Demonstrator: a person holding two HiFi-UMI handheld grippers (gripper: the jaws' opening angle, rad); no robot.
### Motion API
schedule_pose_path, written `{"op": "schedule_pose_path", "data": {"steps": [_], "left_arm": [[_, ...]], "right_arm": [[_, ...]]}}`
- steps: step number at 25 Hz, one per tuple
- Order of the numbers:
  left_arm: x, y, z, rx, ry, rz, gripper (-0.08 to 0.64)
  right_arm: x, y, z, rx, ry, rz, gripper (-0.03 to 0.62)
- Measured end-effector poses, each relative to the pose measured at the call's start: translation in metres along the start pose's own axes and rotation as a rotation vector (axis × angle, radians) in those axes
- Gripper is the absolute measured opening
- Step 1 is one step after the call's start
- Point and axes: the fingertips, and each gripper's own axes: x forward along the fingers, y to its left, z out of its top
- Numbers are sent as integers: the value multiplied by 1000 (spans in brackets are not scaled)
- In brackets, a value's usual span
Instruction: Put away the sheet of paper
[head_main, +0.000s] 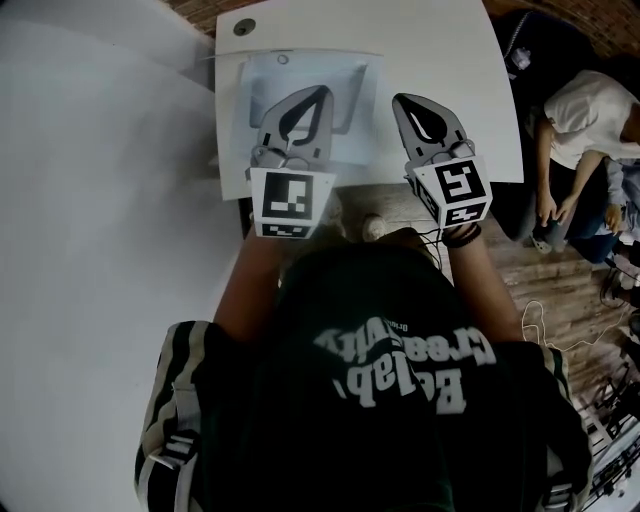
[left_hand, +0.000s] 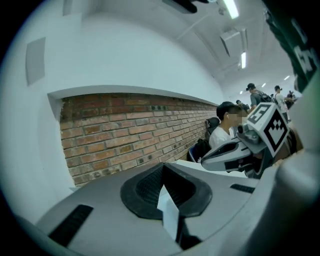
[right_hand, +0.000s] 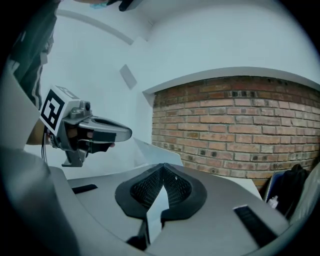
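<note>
The sheet of paper (head_main: 350, 80) shows pale over the white table (head_main: 450, 60), and its near part is hidden under the left gripper (head_main: 321, 91). This gripper is closed and pinches a white strip of the sheet. The right gripper (head_main: 397, 99) is closed too, just beside the sheet's right edge. Both point almost level, side by side, toward the brick wall (left_hand: 125, 130).

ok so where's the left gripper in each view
Head view: the grey left gripper with its black-and-white marker cube is left of centre, above the pale sheet of paper.
Left gripper view: its own grey fingers fill the bottom, shut on a white sliver of paper.
Right gripper view: left gripper at far left, cube nearest the edge.
Shared landmark: the red brick wall, behind in both gripper views.
</note>
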Motion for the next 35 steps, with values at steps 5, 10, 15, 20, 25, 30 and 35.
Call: {"op": "schedule_pose_path", "data": {"steps": [5,10,15,20,25,30,35], "left_arm": [[-14,-44,-1,2,-30,58,0],[2,-85,-14,4,-27,74,0],[-1,-88,-15,19,-42,81,0],[-11,-75,-5,25,-59,134,0],[-13,-63,-1,31,-68,172,0],[-19,-53,-4,21,-76,210,0],[-23,-55,-4,15,-76,212,0]], "right_arm": [[-45,-6,-22,-21,-26,17,-6],[-69,-34,-53,-12,-37,14,-6],[-73,-36,-50,-29,-53,7,-6],[-72,-35,-29,-52,-104,10,-6],[-68,-35,-34,-67,-98,18,-6],[-62,-31,-36,-82,-102,34,-6],[-63,-27,-33,-85,-105,41,-6]]}}
